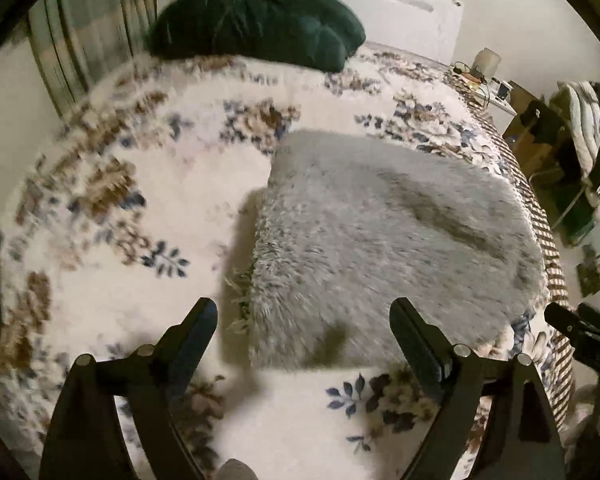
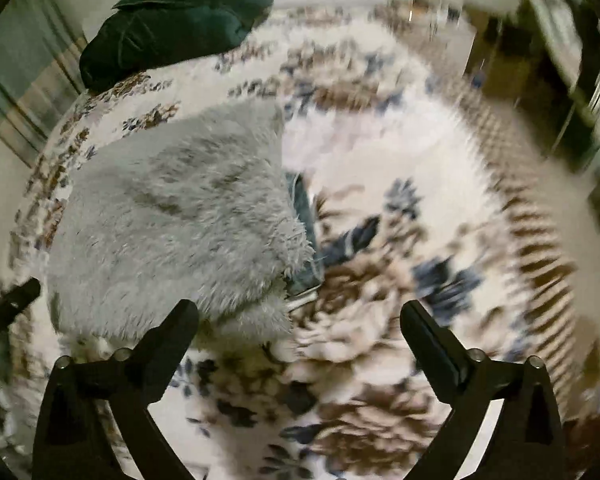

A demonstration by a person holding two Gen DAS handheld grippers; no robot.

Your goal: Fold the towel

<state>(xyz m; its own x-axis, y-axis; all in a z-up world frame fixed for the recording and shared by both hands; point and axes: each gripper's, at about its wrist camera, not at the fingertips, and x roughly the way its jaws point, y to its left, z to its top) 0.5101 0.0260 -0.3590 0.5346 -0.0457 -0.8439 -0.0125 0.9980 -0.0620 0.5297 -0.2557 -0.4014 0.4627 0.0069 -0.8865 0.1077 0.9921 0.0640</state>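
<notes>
A fluffy grey towel lies folded into a thick rectangle on a floral bedspread. My left gripper hovers open over the towel's near edge, nothing between its fingers. In the right wrist view the same towel sits left of centre, with a blue-grey layer showing along its right edge. My right gripper is open and empty, just off the towel's near right corner; its left finger overlaps the towel's edge. The right gripper's tip shows at the right edge of the left wrist view.
A dark green pillow lies at the head of the bed, also seen as the pillow in the right wrist view. A white headboard stands behind it. Curtains hang on the left. Cluttered furniture lines the bed's right side.
</notes>
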